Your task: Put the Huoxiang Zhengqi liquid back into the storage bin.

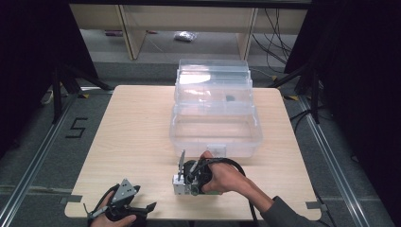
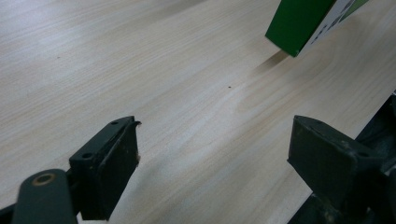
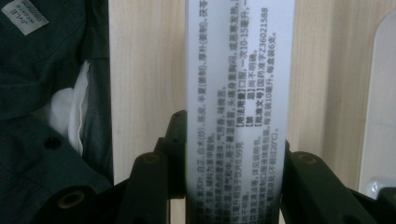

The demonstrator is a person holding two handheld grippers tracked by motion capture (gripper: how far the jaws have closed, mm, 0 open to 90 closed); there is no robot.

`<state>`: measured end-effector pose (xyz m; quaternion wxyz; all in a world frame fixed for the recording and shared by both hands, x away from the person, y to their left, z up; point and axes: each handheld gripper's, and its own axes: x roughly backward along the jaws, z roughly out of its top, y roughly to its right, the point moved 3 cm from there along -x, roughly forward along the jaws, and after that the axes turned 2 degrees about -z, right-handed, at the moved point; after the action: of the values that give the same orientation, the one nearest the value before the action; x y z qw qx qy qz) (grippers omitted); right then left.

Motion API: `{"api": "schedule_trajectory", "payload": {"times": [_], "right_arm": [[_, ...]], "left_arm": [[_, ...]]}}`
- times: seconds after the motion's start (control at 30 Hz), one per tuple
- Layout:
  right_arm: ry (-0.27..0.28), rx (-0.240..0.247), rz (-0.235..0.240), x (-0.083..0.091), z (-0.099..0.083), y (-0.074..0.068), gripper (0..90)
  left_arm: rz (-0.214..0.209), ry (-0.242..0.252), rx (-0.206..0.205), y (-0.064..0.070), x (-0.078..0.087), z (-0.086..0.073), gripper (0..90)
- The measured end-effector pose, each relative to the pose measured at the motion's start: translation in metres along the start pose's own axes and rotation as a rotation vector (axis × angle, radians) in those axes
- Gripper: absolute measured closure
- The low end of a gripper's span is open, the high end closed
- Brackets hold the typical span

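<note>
So on my wooden table (image 1: pixel 132 132) there's 1 clear plastic storage box (image 1: pixel 215 127) with its lid flipped up, sitting toward the far side, and 1 small carton (image 3: pixel 239 93) with white printed panels and a green side, down near my edge of the table just in front of that box. I've got 2 grippers going. My right gripper (image 1: pixel 184 172) is pinching the carton: in the right gripper view both black jaws are pressed up against its 2 sides, with the printed white face running straight up between them. My left gripper (image 2: pixel 215 154) sits at the near left corner of the table with its jaws spread wide, holding nothing, just bare wood between them. From the left gripper view I can see the carton's green corner hanging just above the tabletop, tilted.
</note>
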<state>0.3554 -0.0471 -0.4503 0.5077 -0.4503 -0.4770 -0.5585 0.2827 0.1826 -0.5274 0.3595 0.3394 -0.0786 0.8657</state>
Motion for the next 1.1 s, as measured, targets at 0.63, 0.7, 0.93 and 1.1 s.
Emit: {"api": "schedule_trajectory", "payload": {"times": [0.63, 0.7, 0.93, 1.1], "right_arm": [[0.064, -0.067, -0.010, 0.050, -0.050, 0.018, 64.7], [0.074, -0.099, -0.009, 0.057, -0.056, 0.019, 64.7], [0.060, -0.134, -0.038, 0.081, -0.077, 0.037, 64.7], [0.056, -0.129, -0.052, 0.089, -0.084, 0.047, 64.8]], "left_arm": [[-0.007, -0.012, -0.002, 0.000, -0.001, -0.001, 15.5], [-0.008, -0.014, -0.003, 0.000, -0.001, -0.001, 15.5], [-0.005, -0.014, -0.003, 0.000, -0.002, -0.001, 15.5], [-0.006, -0.018, -0.002, -0.001, -0.002, -0.002, 15.5]]}}
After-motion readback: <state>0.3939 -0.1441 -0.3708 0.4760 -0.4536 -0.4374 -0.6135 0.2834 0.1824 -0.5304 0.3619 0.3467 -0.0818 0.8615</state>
